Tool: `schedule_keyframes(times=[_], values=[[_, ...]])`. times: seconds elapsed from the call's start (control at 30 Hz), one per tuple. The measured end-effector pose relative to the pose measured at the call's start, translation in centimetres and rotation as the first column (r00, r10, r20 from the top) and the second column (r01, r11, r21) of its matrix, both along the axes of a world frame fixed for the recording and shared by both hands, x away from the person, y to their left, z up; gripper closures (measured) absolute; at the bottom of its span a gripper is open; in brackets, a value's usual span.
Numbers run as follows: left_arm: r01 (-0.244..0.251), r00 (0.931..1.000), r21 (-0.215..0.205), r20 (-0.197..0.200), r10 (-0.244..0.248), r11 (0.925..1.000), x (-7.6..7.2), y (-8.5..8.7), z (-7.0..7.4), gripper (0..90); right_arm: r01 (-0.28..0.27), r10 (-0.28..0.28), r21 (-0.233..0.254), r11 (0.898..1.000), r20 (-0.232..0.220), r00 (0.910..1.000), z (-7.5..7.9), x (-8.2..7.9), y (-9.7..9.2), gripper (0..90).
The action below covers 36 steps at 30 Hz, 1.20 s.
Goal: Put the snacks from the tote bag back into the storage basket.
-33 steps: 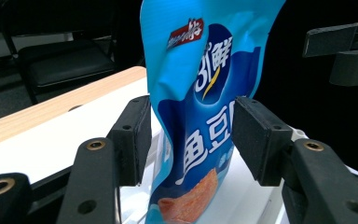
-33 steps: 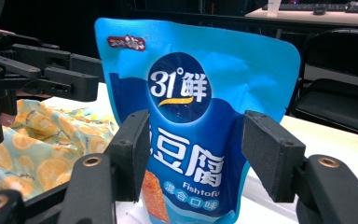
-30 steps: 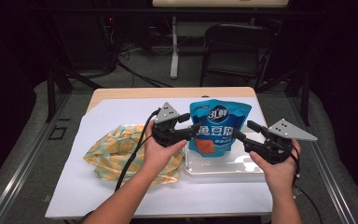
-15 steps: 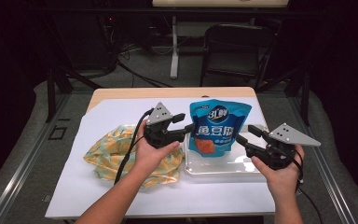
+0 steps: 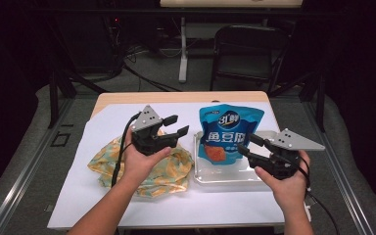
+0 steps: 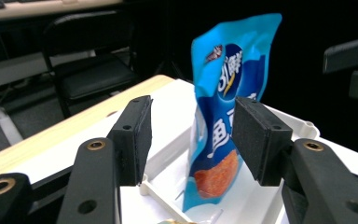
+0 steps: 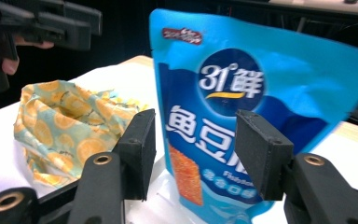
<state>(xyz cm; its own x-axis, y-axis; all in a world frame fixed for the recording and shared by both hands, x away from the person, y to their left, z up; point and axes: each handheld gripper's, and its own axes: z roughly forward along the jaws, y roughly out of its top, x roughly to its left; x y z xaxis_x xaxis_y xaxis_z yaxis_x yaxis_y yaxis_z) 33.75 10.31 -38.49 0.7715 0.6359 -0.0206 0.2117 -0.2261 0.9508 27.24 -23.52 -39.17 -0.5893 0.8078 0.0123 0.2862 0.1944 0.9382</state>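
Note:
A blue snack pouch (image 5: 230,132) stands upright in a clear shallow tray (image 5: 225,179) right of the table's middle. My left gripper (image 5: 176,125) hovers open above an orange-print cloth (image 5: 162,169), jaws pointing right at the pouch and apart from it. In the left gripper view the pouch (image 6: 228,88) and tray (image 6: 165,175) lie beyond the open pads (image 6: 133,140). My right gripper (image 5: 248,143) sits at the pouch's lower right corner; its jaws have just been closing a little, still wide, pressing nothing. The pouch (image 7: 247,93) stands just ahead of its pads (image 7: 261,154).
White paper (image 5: 98,196) covers the wooden table (image 5: 176,97). The crumpled cloth (image 7: 65,121) lies left of the tray. A black folding chair (image 5: 247,54) and desk legs stand beyond the far edge. Cables trail from both grippers toward the near edge.
My left gripper has drawn back to the left and up, away from the pouch, and now hangs over the cloth. The right gripper has shifted slightly. The pouch stays upright.

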Motion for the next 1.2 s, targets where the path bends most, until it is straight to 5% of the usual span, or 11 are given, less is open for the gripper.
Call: schedule_keyframes(times=[0.33, 0.63, 0.87, 1.07, 1.2], values=[[-0.074, 0.9972, -0.021, -0.009, 0.074, 0.9970, -1.0, 4.4, -0.1, 47.1, -0.077, 0.076, -0.091, 0.993, -0.023, 0.9969, -0.6, 0.1, 4.0, 46.0], [-0.139, 0.9902, -0.037, -0.012, 0.139, 0.9896, -2.3, 7.7, -1.0, 46.8, -0.127, 0.126, -0.113, 0.985, -0.021, 0.9918, -1.9, 0.0, 5.4, 46.6], [-0.210, 0.9774, -0.007, -0.026, 0.210, 0.9777, -3.2, 10.3, -2.0, 46.6, -0.148, 0.148, -0.121, 0.982, -0.004, 0.9889, -3.0, -0.3, 6.0, 47.6], [-0.289, 0.9560, 0.005, -0.051, 0.289, 0.9573, -4.5, 13.5, -3.7, 46.7, -0.149, 0.148, -0.096, 0.984, -0.014, 0.9888, -4.3, -0.2, 5.9, 49.1], [-0.308, 0.9495, 0.012, -0.060, 0.308, 0.9513, -5.3, 15.1, -4.8, 46.7, -0.166, 0.164, -0.110, 0.980, -0.028, 0.9861, -5.4, -0.1, 6.1, 49.2]])
